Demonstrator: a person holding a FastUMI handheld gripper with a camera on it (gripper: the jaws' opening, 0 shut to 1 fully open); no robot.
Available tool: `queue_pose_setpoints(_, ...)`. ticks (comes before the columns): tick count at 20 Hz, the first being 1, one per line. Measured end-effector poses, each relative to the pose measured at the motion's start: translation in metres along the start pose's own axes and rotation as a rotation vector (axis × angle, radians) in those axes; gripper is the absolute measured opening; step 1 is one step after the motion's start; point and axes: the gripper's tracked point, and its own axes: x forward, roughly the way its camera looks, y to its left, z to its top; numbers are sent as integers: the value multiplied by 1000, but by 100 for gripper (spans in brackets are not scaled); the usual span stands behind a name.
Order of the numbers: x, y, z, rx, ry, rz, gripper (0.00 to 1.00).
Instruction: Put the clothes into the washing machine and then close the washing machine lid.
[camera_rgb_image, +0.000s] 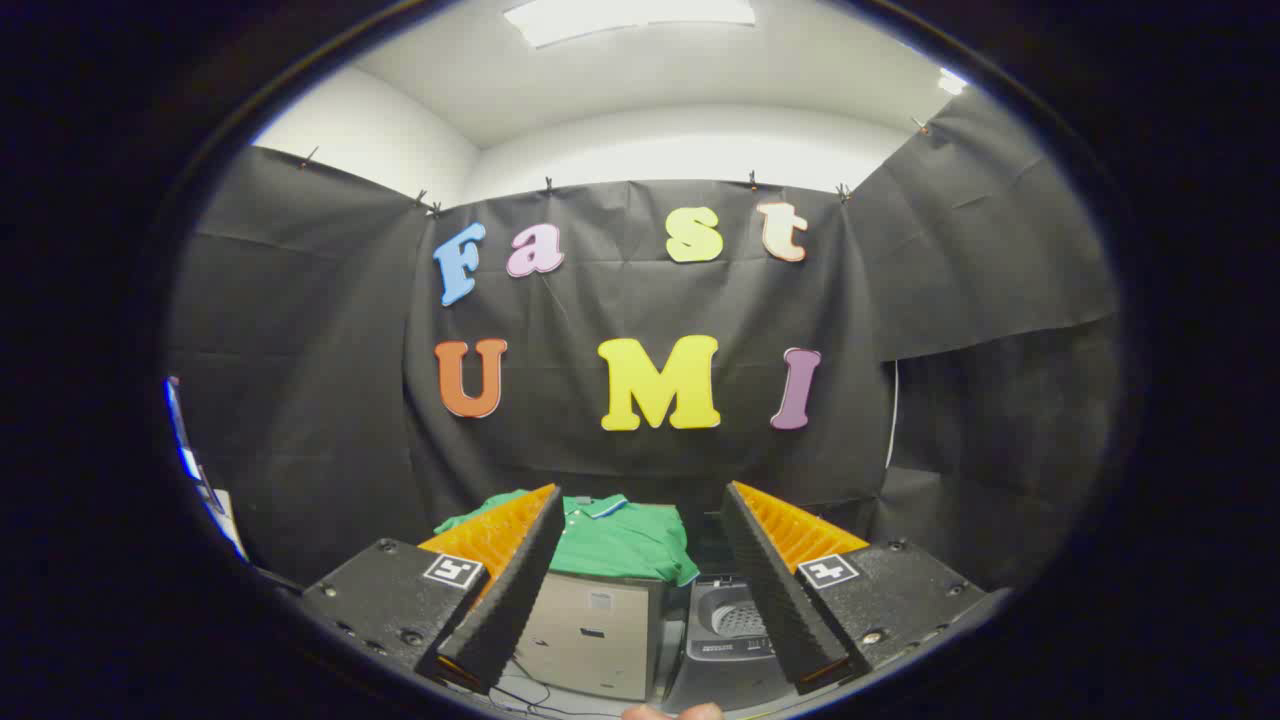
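A green polo shirt lies spread on top of a pale cabinet, beyond and between my fingers. To the right of the cabinet stands a small grey washing machine with its top open, so the perforated drum shows inside. My gripper is open, held well back from both, with nothing between its fingers. The left finger hides the shirt's left part, and the right finger covers the machine's right side.
Black cloth walls close the booth behind and to both sides. Cables trail on the floor in front of the cabinet. A fingertip of a person shows just under the gripper.
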Motion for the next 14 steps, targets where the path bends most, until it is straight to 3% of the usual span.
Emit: queue_pose_setpoints(14,17,31,3,-1,32,-9,99)
